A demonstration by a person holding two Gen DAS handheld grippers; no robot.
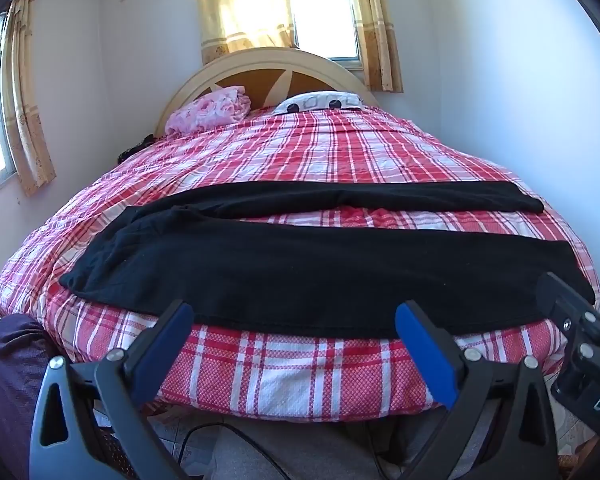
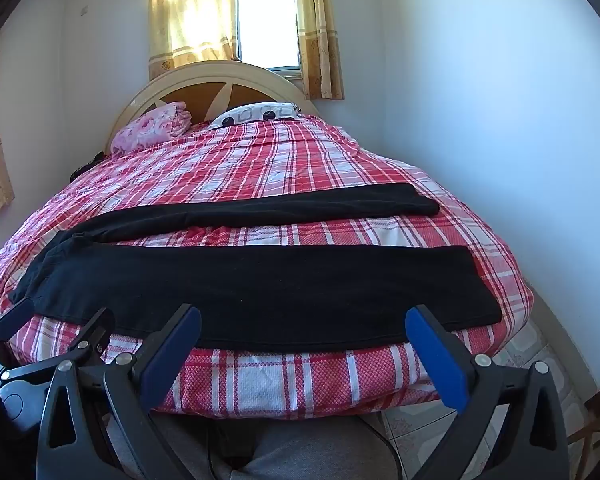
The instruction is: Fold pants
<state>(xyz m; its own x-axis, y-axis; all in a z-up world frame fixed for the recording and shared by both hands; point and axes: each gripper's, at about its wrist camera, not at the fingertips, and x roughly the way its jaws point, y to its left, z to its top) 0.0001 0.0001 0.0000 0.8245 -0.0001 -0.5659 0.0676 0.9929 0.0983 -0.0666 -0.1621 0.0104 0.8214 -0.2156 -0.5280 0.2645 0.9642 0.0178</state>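
Observation:
Black pants (image 1: 300, 272) lie spread flat across the near end of the bed, waist to the left, both legs running right with a strip of bedspread between them; they also show in the right wrist view (image 2: 260, 284). My left gripper (image 1: 296, 316) is open and empty, held just before the near edge of the near leg. My right gripper (image 2: 302, 320) is open and empty, at the same edge further right. The right gripper also shows at the right edge of the left wrist view (image 1: 576, 292), and the left gripper at the left edge of the right wrist view (image 2: 60, 320).
The bed has a red and white plaid bedspread (image 1: 300, 152). A pink folded blanket (image 1: 210, 114) and a patterned pillow (image 1: 320, 102) lie by the headboard. A wall runs along the bed's right side (image 2: 500, 140). Cables lie on the tiled floor below (image 1: 204, 436).

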